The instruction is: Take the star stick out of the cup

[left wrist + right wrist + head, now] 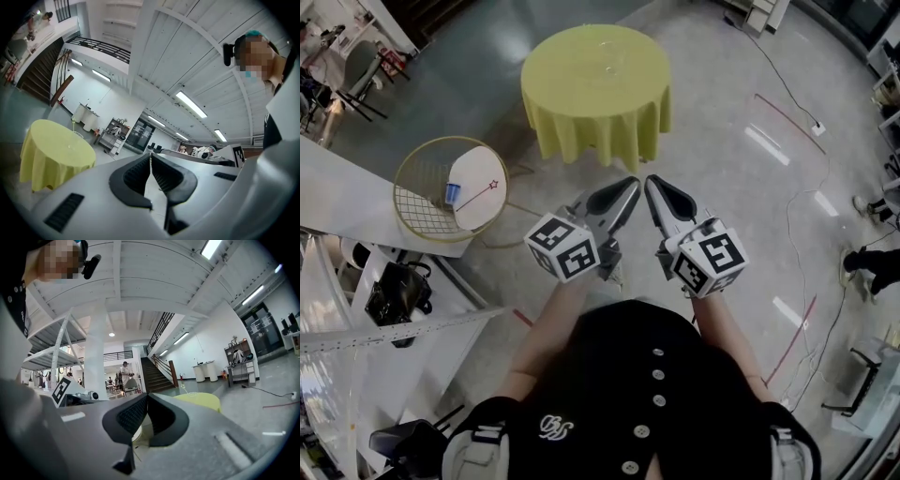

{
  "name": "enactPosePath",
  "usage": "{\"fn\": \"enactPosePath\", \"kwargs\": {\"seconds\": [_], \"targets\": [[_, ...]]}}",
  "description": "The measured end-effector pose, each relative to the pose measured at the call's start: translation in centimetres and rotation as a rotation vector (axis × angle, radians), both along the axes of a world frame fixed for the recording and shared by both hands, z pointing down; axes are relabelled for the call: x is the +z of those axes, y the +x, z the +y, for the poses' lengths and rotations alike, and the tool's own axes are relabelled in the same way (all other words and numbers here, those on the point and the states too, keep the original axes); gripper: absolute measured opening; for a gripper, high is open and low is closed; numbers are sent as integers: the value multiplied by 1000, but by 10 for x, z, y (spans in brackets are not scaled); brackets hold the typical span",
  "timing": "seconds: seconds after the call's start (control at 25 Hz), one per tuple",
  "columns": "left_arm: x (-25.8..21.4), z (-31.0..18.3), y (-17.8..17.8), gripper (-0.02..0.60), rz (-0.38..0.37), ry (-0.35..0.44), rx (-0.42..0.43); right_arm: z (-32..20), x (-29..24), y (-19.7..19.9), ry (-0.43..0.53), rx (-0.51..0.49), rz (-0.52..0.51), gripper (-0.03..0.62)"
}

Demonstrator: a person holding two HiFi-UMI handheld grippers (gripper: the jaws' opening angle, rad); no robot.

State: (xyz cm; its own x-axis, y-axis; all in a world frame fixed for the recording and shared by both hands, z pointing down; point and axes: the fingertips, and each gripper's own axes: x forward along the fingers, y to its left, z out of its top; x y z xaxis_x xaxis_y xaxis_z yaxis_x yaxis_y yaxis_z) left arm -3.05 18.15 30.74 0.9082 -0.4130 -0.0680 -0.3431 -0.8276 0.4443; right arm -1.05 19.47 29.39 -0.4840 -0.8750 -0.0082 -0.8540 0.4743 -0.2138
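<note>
L tool (630,186) – jaws pressed together at the tips, nothing between. R tool (652,184) – same, tips together, empty. Both held low in front of the person, side by side.

Star stick (73,123) stands near upright in a clear cup (77,135) on the yellow-clothed round worktop (581,103), straight ahead of both tools and well apart from them. Pale star on top, thin shaft; too small to see how deep it sits.

Off to the left of L tool: wire basket (417,211) w/ a white top, a blue cup (452,193) on it and a second stick (478,195) lying beside that cup, not in it. Judged not the target.

Handling (est.): stick v. light, thin, prob. stiff and smooth, so it could slip or pivot in the jaws. Cup light and clear, likely to tip or drag along if the stick is pulled sideways. Best hold: on the shaft just under the star, lift straight up; other tool could steady the cup.
</note>
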Motion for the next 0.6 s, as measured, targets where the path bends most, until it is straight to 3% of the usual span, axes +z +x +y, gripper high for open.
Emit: {"fn": "enactPosePath", "kwargs": {"seconds": [0.36, 0.6], "targets": [[-2, -83, -1, 23, -19, 21, 44, -91, -7, 2, 20, 24, -6, 5], [-6, -117, -7, 23, -19, 14, 59, -125, -10, -7, 13, 23, -10, 5]]}}
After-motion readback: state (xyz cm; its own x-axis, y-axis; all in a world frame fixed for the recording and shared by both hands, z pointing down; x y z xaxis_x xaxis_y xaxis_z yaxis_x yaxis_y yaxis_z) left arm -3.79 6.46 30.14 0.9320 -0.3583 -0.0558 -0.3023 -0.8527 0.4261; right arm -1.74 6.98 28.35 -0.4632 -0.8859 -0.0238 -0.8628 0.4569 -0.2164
